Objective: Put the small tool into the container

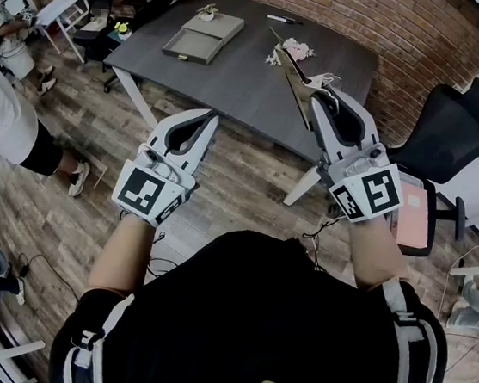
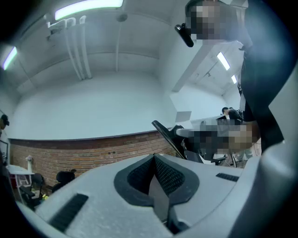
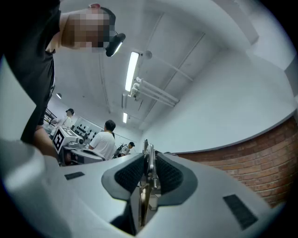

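My right gripper (image 1: 314,93) is raised in front of the dark grey table (image 1: 236,82) and is shut on a small metal tool (image 1: 290,73), which sticks out past its fingertips. The right gripper view shows the thin metal tool (image 3: 147,158) clamped upright between the ribbed pads of my right gripper (image 3: 150,163). A flat grey container (image 1: 202,36) lies on the table's far left part. My left gripper (image 1: 206,123) is held lower, over the wooden floor. In the left gripper view my left gripper (image 2: 154,160) has its pads pressed together with nothing between them.
A pen (image 1: 283,18), a pink flower piece (image 1: 297,49) and a small white object (image 1: 208,12) lie on the table. A black office chair (image 1: 451,126) stands at the right. People (image 1: 6,119), a white desk (image 1: 61,7) and more chairs (image 1: 99,26) are at the left.
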The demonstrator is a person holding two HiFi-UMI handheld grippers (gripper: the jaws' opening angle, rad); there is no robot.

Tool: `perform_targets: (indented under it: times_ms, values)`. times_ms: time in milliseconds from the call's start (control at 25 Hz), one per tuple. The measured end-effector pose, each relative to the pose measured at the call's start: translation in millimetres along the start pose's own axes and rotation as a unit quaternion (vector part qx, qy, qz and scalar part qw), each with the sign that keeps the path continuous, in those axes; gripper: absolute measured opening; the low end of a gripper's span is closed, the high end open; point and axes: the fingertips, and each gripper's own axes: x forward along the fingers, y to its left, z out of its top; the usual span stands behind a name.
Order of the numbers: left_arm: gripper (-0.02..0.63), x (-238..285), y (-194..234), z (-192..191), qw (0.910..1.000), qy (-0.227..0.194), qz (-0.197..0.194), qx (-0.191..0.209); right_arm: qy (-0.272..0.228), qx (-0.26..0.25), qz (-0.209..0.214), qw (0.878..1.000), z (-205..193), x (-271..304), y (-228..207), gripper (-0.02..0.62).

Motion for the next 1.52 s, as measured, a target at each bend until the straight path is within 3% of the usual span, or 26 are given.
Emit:
perform_targets:
  times_ms: [640, 1080, 1400, 1520]
  values:
    - [0.008, 2, 8, 0, 1.0, 0.003, 0.007, -0.003, 0.004, 0.008, 0.003, 1.0, -9, 3, 4, 0.081]
    - [0.006, -12, 31, -15, 0.9995, 0.003, 0.014, -0.027, -0.001, 0.043, 0.003, 0.999, -20, 22, 15, 0.08]
    - [0.008, -32, 61, -32, 0.9991, 0.04, 0.008, -0.015, 0.018, 0.036, 0.001, 0.999, -32, 53, 38, 0.078]
    - [0.008, -39, 68, -33, 0.9992, 0.036, 0.007, -0.015, 0.026, 0.039, 0.001, 0.999, -36, 57, 45, 0.078]
